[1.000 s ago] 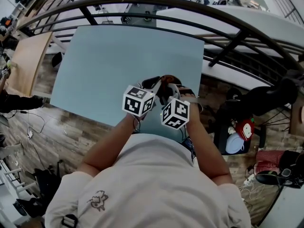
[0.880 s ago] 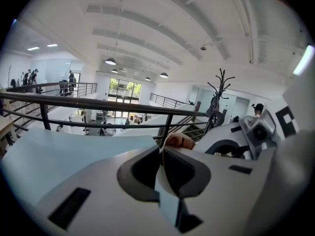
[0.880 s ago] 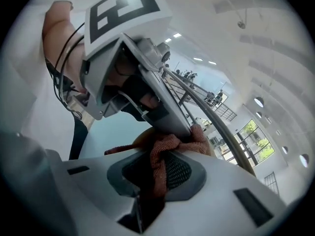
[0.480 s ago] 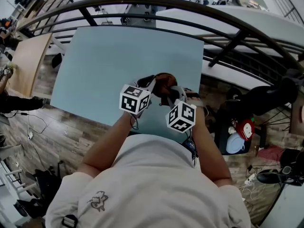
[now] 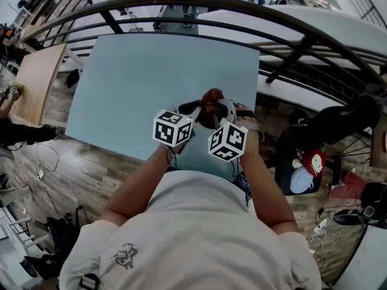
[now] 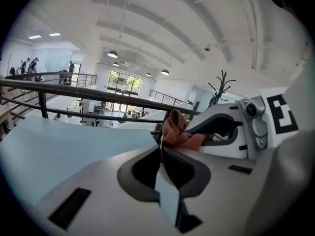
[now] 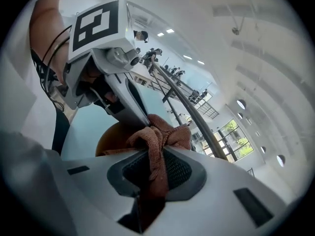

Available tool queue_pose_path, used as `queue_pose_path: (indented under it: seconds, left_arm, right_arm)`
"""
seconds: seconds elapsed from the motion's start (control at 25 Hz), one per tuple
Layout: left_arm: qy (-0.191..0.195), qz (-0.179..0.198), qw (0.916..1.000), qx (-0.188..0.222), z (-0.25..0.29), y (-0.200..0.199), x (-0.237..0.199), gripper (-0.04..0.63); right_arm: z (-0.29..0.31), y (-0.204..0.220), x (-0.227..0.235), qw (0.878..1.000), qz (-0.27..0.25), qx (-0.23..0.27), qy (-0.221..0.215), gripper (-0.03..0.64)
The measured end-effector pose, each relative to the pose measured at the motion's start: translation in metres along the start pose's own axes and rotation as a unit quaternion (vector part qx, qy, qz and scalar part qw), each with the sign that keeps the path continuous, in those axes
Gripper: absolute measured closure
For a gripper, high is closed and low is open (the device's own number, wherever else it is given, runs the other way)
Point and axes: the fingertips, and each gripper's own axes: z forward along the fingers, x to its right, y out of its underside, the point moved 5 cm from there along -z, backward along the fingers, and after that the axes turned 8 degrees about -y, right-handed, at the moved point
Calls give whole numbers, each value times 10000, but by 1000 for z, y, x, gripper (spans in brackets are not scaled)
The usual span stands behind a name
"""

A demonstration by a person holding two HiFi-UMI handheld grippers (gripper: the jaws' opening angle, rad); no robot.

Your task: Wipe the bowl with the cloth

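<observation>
Since a moment ago the right gripper [image 7: 156, 163] has swung back in beside the left gripper [image 6: 161, 154], and the rust-brown cloth [image 7: 162, 134] has shifted a little further across the pale blue desk [image 5: 151, 77]. From where I stand, the right fingers are clamped on a bunched fold of that cloth. The left fingers are pressed almost together on what looks like the thin rim of the orange-brown bowl [image 7: 109, 137], held just in front of the person. To wipe well, I would keep the left pinch steady and sweep the cloth around the inner wall with light pressure, so the bowl is not levered out of the grip and the cloth does not work loose. Much is hidden: from above, the grippers and cloth cover nearly all of the bowl. Only a curved patch of it shows under the cloth, and I cannot tell whether it rests on the desk or is lifted.
</observation>
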Motion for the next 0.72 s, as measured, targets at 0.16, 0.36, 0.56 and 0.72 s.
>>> queue_pose_path:
  seconds: [0.16,0.36,0.56,0.72]
  left_arm:
    - [70,-112,9998,156,-4,-6,4,565]
    - [31,-99,9992,376,-10,-9,0,561]
    - [-198,148,9979,593,-17,-15,-7,561]
    - [-439,182,9969,630,-18,-13,-19,563]
  right_arm:
    - [10,-6,-13,9997,13,-25,-253,543]
    - [19,-13,-29,9979,260,-48,-598,543]
    - [11,-19,-38,9935,586,218,-957,543]
    - [-3,-15,-40,9898,723,352,-1177,543]
